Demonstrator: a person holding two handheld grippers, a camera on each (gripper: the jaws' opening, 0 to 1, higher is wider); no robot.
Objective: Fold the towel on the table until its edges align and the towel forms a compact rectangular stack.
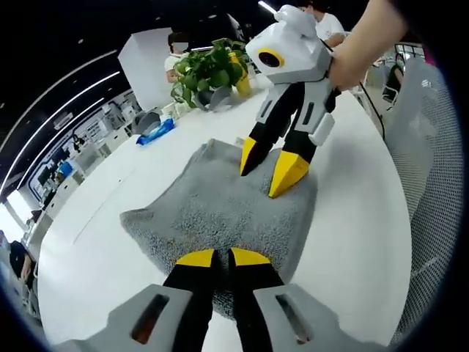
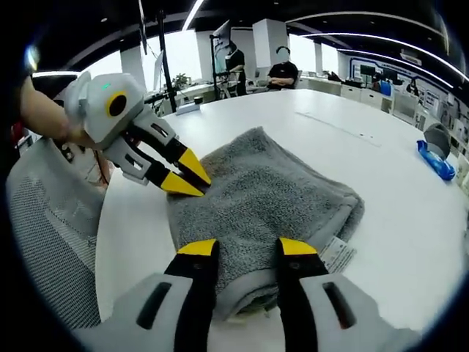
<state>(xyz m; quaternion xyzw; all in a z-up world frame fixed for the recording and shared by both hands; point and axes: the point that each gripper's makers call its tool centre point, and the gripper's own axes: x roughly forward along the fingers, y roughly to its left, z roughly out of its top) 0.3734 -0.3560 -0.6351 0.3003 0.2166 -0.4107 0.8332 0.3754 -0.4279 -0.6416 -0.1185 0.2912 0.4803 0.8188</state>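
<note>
A grey towel (image 1: 220, 205) (image 2: 271, 191) lies folded in a thick, roughly square stack on the white table (image 1: 352, 242) (image 2: 352, 132). A white label (image 2: 338, 254) sticks out at one corner. My left gripper (image 1: 223, 257) (image 2: 192, 180) is at one edge of the towel, its yellow tips nearly together, and I cannot make out any cloth pinched between them. My right gripper (image 2: 247, 247) (image 1: 269, 167) is open at the opposite side, tips down on or just above the cloth. A hand holds it.
A potted plant (image 1: 209, 70) and a blue packet (image 1: 155, 132) (image 2: 436, 160) sit further along the table. A grey mesh chair (image 1: 432, 169) (image 2: 51, 235) stands close to the table edge beside the towel. People sit at desks behind (image 2: 282, 73).
</note>
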